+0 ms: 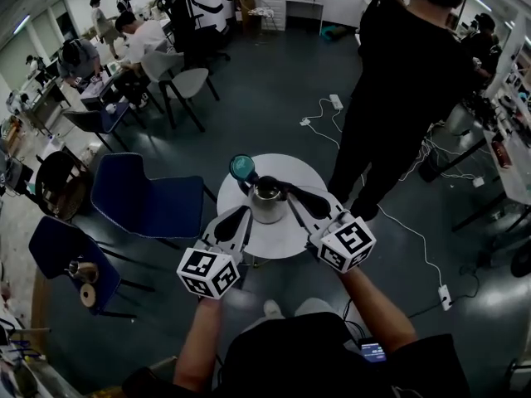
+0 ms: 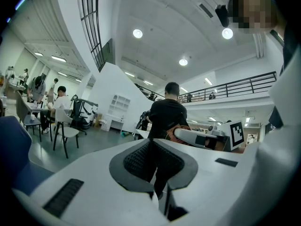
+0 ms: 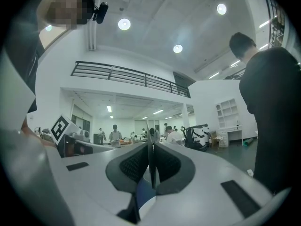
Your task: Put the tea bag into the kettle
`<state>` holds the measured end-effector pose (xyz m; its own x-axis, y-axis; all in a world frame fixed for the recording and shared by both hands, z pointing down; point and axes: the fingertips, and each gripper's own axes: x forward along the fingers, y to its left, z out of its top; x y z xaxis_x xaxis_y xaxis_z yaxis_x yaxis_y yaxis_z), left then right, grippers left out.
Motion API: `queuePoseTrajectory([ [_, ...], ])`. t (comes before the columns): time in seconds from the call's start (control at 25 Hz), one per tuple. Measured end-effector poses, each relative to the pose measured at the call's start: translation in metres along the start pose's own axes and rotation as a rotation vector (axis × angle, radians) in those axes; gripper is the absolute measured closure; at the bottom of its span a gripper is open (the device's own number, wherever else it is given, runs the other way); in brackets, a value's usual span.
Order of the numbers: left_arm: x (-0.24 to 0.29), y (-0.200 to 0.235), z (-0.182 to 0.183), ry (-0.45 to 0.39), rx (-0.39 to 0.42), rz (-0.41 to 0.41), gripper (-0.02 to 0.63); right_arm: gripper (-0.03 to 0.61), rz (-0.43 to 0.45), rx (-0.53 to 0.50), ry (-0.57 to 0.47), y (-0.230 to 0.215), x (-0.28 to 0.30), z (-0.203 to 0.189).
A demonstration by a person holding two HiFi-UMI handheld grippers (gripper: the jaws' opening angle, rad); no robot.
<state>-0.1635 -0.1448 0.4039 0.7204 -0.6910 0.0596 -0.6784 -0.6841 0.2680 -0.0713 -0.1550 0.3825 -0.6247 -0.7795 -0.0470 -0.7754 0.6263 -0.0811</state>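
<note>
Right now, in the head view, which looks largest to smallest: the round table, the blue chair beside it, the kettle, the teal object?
1. Round table and blue chair: they look about alike, so I do not rank them.
2. Kettle.
3. Teal object.

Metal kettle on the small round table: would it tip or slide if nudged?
The squat, shiny metal kettle looks wide for its height, so it would probably slide, not tip. Being metal, it is likely rigid. The round white table looks smooth, so it might skid easily.
</note>
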Motion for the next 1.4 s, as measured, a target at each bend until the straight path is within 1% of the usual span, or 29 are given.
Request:
queuePoseTrajectory([
  [0.32, 0.005, 0.003, -0.007, 0.007, -0.019, -0.01, 0.584, 0.543, -0.009, 0.001, 0.011, -0.003, 0.002, -0.006],
  [0.72, 0.04, -0.002, -0.008, 0.013, -0.016, -0.004, 0.584, 0.543, 0.0, 0.006, 0.009, -0.039, 0.002, -0.005],
  [1.12, 0.09, 0.013, 0.004, 0.004, -0.017, 0.048, 0.584, 0.543, 0.057, 0.005, 0.02, -0.091, 0.031, 0.001],
  [1.4, 0.116, 0.034, 0.007, -0.007, -0.031, 0.105, 0.584, 0.543, 0.114, 0.007, 0.032, -0.118, 0.058, 0.0],
])
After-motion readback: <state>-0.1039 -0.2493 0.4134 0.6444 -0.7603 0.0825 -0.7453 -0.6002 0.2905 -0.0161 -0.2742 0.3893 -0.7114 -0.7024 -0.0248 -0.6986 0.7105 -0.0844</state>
